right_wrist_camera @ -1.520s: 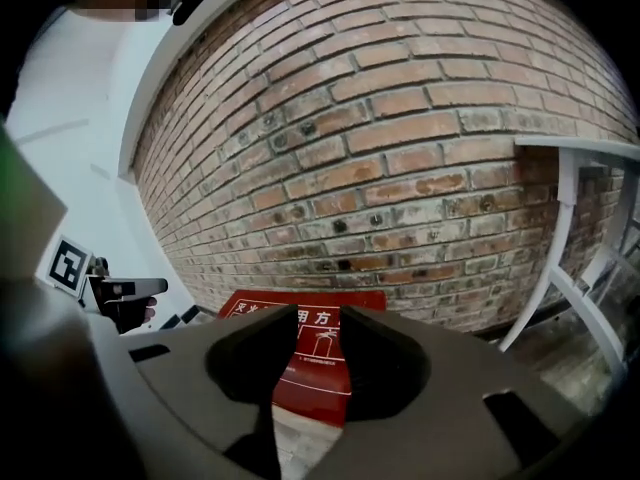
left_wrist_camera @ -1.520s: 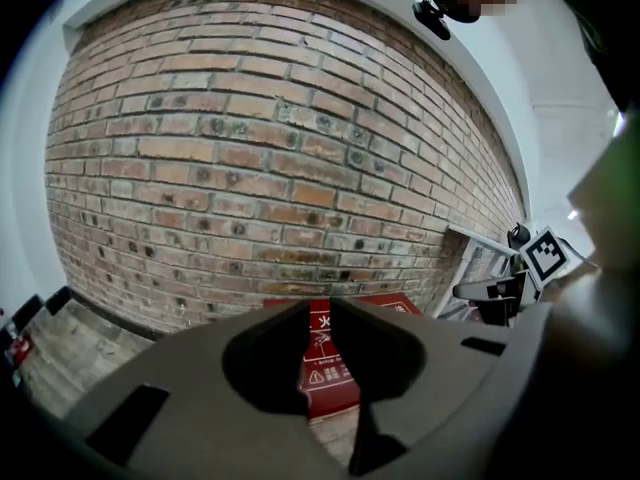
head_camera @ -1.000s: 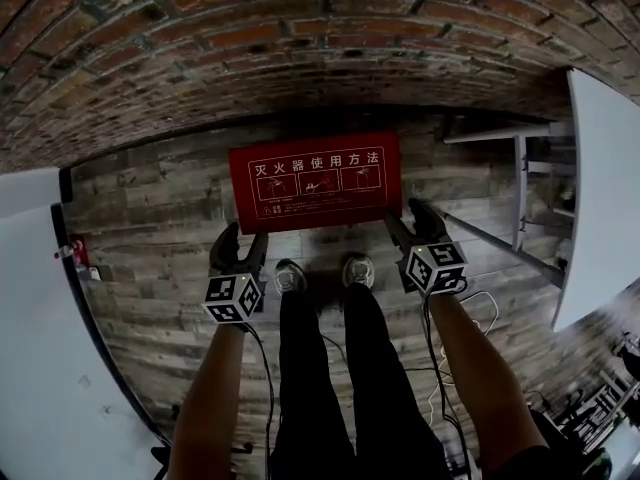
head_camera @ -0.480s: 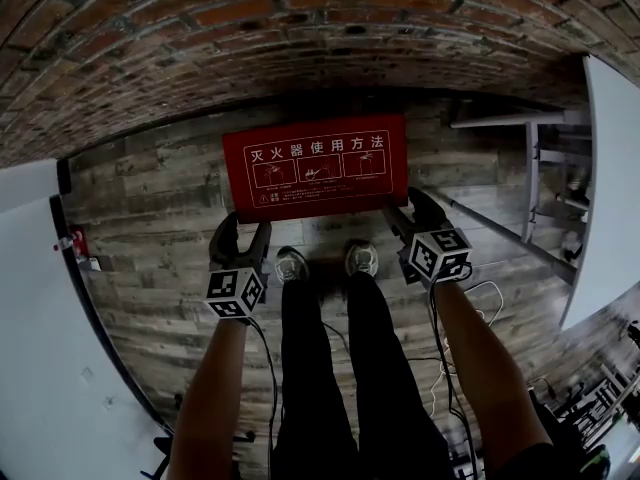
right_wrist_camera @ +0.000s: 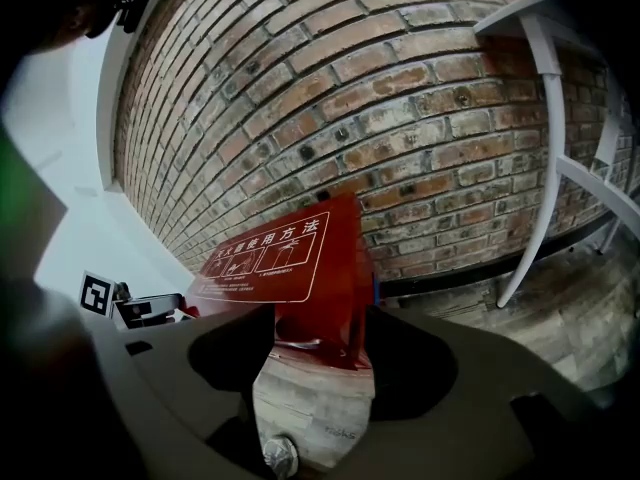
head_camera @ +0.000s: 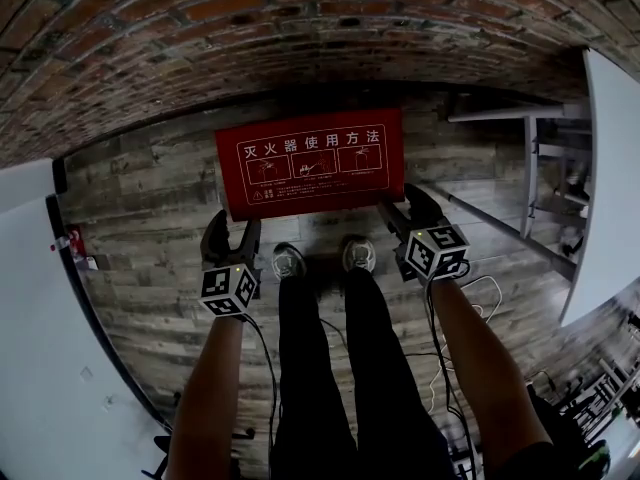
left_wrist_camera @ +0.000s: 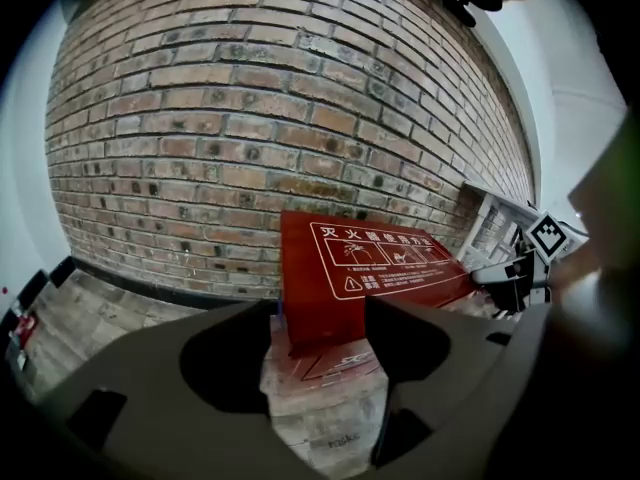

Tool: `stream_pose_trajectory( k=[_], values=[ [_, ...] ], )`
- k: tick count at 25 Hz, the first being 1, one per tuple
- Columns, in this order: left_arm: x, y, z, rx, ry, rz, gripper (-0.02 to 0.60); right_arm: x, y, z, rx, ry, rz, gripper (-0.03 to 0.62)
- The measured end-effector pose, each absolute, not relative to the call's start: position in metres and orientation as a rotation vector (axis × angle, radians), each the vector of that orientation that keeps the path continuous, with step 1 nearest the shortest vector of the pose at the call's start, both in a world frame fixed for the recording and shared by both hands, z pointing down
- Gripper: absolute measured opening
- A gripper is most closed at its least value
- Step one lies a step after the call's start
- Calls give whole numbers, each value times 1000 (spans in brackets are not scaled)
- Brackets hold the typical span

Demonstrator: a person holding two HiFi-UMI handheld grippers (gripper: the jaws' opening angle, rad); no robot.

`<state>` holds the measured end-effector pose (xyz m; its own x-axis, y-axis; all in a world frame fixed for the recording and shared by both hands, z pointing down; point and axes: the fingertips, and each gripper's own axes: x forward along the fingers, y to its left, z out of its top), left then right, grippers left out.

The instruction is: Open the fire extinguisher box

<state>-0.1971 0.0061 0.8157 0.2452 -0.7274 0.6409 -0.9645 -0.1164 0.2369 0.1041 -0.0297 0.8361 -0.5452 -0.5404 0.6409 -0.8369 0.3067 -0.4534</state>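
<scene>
Head view: left gripper (head_camera: pixel 232 226) and right gripper (head_camera: pixel 402 204) have just been opening their jaws, now wide and empty. The red fire extinguisher box (head_camera: pixel 310 163) sits just ahead of both (closed). It's probably stiff, slick sheet metal, so pinch the lid (right_wrist_camera: pixel 270 250) by its front edge near the corners.

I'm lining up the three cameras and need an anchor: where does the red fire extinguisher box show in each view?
Head view: the red fire extinguisher box sits just above centre, at the foot of the wall.
Left gripper view: the box is slightly right of and below centre.
Right gripper view: the box is left of centre and below the middle, seen corner-on.
Shared landmark: the brick wall behind the box, in all three views.
</scene>
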Motion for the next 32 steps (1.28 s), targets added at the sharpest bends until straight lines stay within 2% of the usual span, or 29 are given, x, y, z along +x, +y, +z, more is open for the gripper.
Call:
stream_pose_trajectory(
  k=[12, 16, 32],
  values=[
    [-195, 6, 828, 1858, -1456, 382, 309, 102, -27, 841, 1245, -2215, 1197, 270],
    [-193, 6, 827, 1861, -1453, 400, 290, 103, -28, 837, 1246, -2186, 1173, 270],
    [-192, 4, 804, 1849, -1484, 432, 287, 105, -26, 821, 1224, -2170, 1151, 269]
  ],
)
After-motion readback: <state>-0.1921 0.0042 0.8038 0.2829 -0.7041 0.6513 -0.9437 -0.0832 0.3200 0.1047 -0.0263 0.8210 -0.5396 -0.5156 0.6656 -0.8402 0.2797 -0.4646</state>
